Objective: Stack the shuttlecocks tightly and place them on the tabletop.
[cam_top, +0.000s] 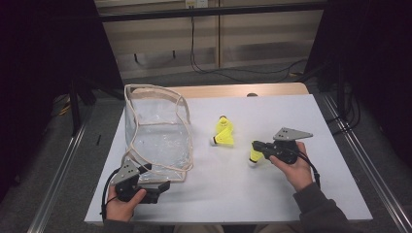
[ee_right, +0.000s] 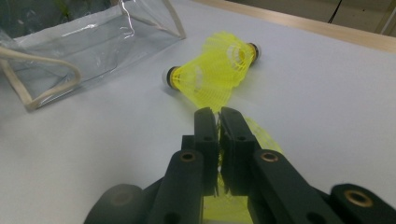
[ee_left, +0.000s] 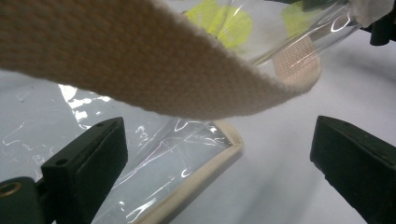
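2 shuttlecocks (cam_top: 223, 132) right of bag (cam_top: 158, 131)

The bag (cam_top: 158, 133) is clear, shiny plastic with crinkles that catch the light. Its strap (ee_left: 140, 60) and edges are cream woven cloth, rough with a tiny weave. The shuttlecocks (ee_right: 215, 70) are bright yellow plastic net, thin and see-through, with black bands near the white tips. The desk (cam_top: 272, 194) top is pale, smooth and matt, with a light wood strip along the far edge. The right claw (ee_right: 218, 116) is black, matt plastic with small brass-coloured rings.

Yellow mesh shuttlecocks (cam_top: 224, 132), a clear bag (cam_top: 158, 133) with cream webbing trim, a pale grey table (cam_top: 272, 194).
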`<move>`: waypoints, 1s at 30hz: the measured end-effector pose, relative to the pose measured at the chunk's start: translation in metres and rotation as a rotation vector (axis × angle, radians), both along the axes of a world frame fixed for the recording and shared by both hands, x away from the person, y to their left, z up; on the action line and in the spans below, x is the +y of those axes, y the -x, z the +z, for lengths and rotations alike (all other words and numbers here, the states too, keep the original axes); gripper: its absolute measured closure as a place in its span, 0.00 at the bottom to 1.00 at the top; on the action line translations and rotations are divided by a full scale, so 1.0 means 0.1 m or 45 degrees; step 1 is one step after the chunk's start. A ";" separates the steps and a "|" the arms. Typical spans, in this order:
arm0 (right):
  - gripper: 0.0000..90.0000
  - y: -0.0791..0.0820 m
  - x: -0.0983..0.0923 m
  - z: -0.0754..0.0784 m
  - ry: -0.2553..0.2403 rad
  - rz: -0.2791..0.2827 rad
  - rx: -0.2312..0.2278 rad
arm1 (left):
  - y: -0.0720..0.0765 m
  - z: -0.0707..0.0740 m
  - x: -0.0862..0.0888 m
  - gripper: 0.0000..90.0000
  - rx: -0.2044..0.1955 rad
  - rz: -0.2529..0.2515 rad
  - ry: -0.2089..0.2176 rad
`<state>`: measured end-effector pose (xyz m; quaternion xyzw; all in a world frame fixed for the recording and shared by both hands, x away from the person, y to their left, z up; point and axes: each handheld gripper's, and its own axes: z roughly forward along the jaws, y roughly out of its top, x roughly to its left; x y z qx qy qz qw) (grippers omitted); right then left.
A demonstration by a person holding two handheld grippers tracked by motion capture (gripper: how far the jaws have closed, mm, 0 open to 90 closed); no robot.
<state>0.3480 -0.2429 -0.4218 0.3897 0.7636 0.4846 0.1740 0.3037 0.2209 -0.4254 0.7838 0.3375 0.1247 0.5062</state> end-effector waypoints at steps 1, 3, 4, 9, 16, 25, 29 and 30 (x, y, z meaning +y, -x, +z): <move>0.95 0.02 -0.02 0.00 -0.005 0.004 0.004 | 0.00 0.00 0.00 0.04 0.000 0.000 0.000; 0.95 0.05 -0.04 0.00 0.000 0.009 0.010 | 0.00 0.00 0.00 0.04 0.000 0.000 0.000; 0.94 0.06 -0.05 0.00 0.001 0.014 0.014 | 0.00 0.00 0.00 0.04 -0.001 -0.002 0.000; 0.94 0.12 -0.09 0.01 0.009 0.029 0.028 | 0.00 0.00 0.00 0.04 -0.003 0.002 -0.004; 0.92 0.17 -0.13 0.00 0.027 0.046 0.055 | 0.00 0.00 0.00 0.04 -0.002 0.002 -0.004; 0.96 0.18 -0.18 -0.03 -0.014 0.067 0.109 | 0.00 0.00 -0.01 0.04 -0.003 0.004 -0.007; 0.97 0.14 -0.14 -0.04 -0.050 0.049 0.086 | 0.00 0.00 -0.01 0.04 -0.005 0.006 -0.004; 0.97 0.13 -0.12 -0.03 -0.059 0.049 0.077 | 0.00 0.00 -0.01 0.04 -0.006 0.005 -0.003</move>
